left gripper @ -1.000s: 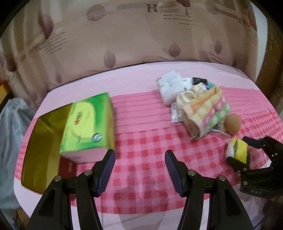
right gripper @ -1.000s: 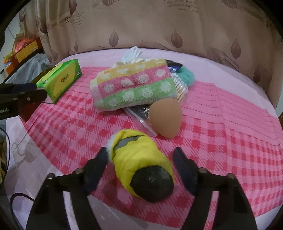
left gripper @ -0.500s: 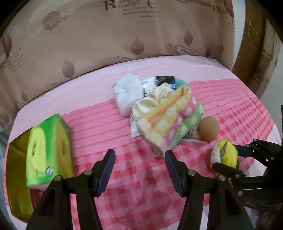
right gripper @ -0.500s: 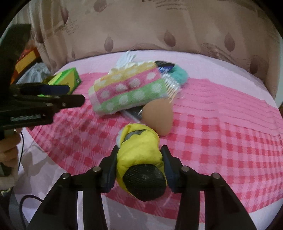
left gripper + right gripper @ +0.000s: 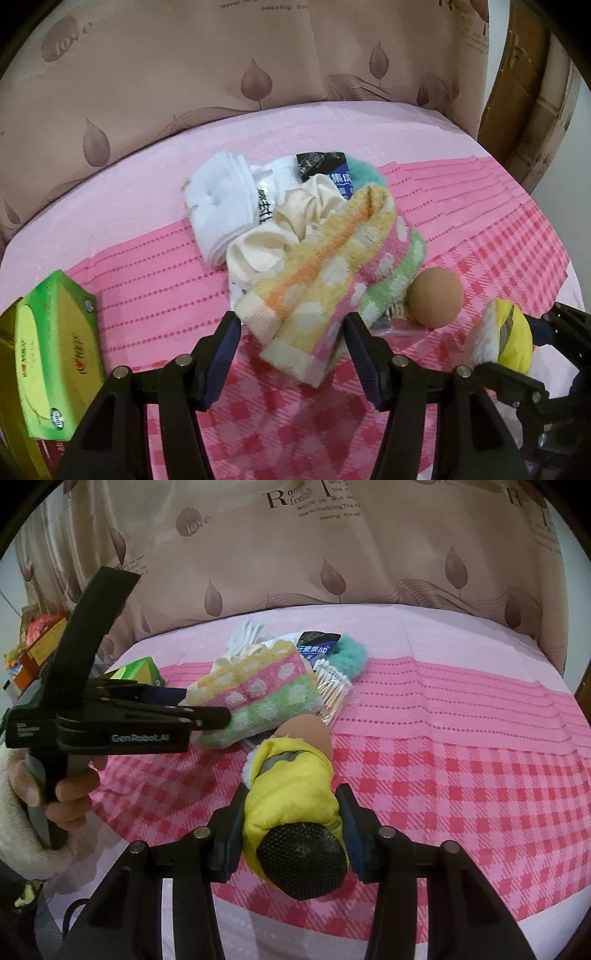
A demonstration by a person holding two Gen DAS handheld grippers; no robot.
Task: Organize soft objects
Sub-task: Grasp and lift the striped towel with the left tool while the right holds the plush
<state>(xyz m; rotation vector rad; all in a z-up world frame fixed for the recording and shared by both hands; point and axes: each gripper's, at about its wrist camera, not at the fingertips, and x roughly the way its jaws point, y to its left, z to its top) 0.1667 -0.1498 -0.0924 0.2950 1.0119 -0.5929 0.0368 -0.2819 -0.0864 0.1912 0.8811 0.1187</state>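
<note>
1. Here, through the left wrist camera, the left gripper [image 5: 291, 349] hangs over the bench with its fingers spread wide and nothing clamped; the near end of the polka-dot towel [image 5: 334, 280] lies in the gap between them, and I can't tell whether either pad touches it yet.
2. That towel looks light, thick and floppy, folded in layers. I'd judge it wants a pinch across the whole folded end, or the layers may slide apart and droop.
3. It sits on a heap with a white sock [image 5: 221, 201] and a cream cloth [image 5: 295, 218]; a tan ball [image 5: 436, 297] rests just beside it, and a green tissue box [image 5: 55, 354] stands well apart at the left edge.
4. From the right wrist camera, the right gripper [image 5: 291, 840] has its fingers clenched on the yellow stuffed toy [image 5: 291, 794], pads pressing both flanks near its black end.
5. The toy looks squashy and light; the grip dents it, so it should hold without slipping.
</note>
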